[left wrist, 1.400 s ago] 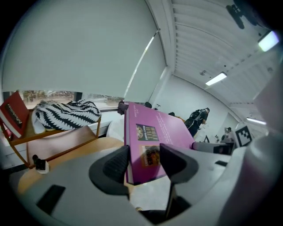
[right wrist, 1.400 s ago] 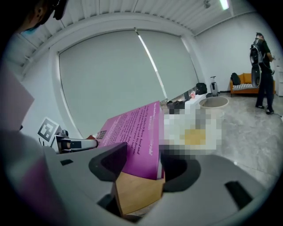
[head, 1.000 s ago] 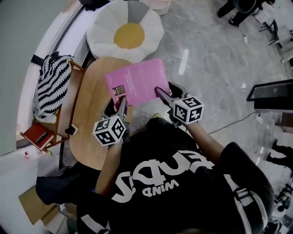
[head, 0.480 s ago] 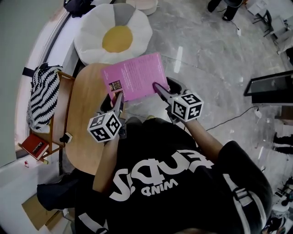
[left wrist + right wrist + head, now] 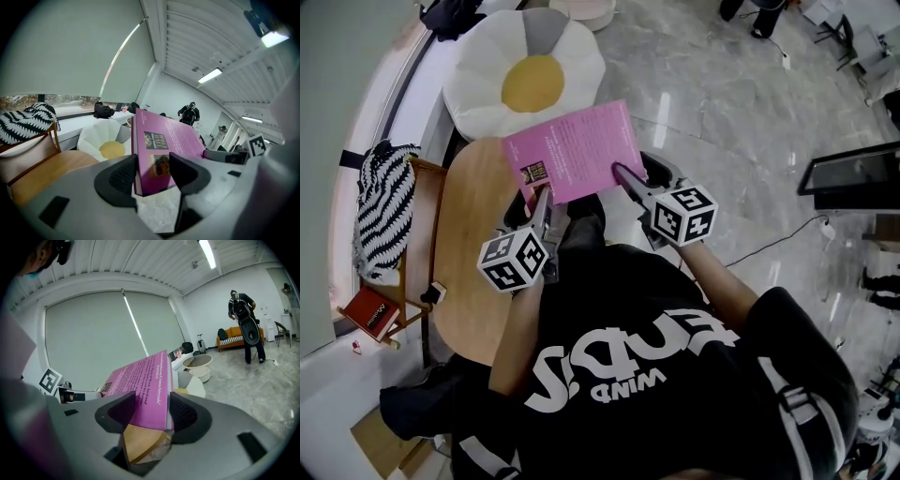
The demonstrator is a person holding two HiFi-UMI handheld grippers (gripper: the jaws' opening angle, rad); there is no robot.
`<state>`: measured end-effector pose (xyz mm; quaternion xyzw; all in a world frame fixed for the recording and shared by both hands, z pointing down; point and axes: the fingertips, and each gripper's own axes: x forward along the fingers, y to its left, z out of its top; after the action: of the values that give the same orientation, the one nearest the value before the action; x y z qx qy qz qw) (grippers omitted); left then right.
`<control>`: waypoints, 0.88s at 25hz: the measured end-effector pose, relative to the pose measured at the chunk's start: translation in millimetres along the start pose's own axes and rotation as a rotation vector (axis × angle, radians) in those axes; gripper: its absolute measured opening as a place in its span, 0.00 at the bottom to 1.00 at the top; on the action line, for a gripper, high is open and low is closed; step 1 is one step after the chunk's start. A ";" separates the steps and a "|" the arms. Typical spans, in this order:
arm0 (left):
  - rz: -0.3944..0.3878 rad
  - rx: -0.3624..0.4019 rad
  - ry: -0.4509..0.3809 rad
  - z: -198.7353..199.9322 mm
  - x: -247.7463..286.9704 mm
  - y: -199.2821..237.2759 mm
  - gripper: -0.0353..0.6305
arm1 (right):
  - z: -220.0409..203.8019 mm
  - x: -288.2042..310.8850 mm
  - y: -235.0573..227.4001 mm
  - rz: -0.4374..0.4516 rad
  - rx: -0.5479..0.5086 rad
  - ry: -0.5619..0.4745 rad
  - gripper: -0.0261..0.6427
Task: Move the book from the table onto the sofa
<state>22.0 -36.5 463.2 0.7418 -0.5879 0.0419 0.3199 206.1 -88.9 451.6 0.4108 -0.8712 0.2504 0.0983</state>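
Both grippers hold a pink book (image 5: 573, 151) off the table, between the round wooden table (image 5: 473, 272) and the flower-shaped white and yellow sofa cushion (image 5: 528, 73). My left gripper (image 5: 544, 195) is shut on the book's near left corner; in the left gripper view the book (image 5: 159, 152) stands clamped between the pads (image 5: 123, 176). My right gripper (image 5: 619, 173) is shut on the near right edge, and the right gripper view shows the book (image 5: 143, 390) gripped between its jaws.
A wooden chair (image 5: 403, 272) with a black-and-white striped cushion (image 5: 382, 202) stands left of the table. A red box (image 5: 369, 309) lies beside it. A dark monitor (image 5: 853, 180) sits at the right. People stand far across the marble floor (image 5: 246, 319).
The book has moved up and away from the table toward the flower-shaped sofa cushion, with both grippers still shut on it.
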 end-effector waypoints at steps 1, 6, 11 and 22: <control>0.000 0.000 0.000 1.7 5.0 1.1 0.40 | 1.4 4.1 -3.4 -0.002 0.002 0.000 0.37; -0.002 -0.007 0.003 17.3 34.3 6.6 0.40 | 17.1 26.1 -21.0 -0.004 0.004 -0.003 0.37; -0.003 0.006 0.006 36.1 70.2 9.2 0.40 | 33.5 52.6 -46.6 -0.007 0.020 -0.007 0.37; -0.003 -0.008 0.021 95.4 160.5 39.5 0.40 | 85.1 140.0 -93.7 -0.017 0.027 0.019 0.37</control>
<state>5.5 -226.2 474.9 0.7408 -0.5837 0.0467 0.3290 190.7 -276.5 464.9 0.4169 -0.8633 0.2651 0.1031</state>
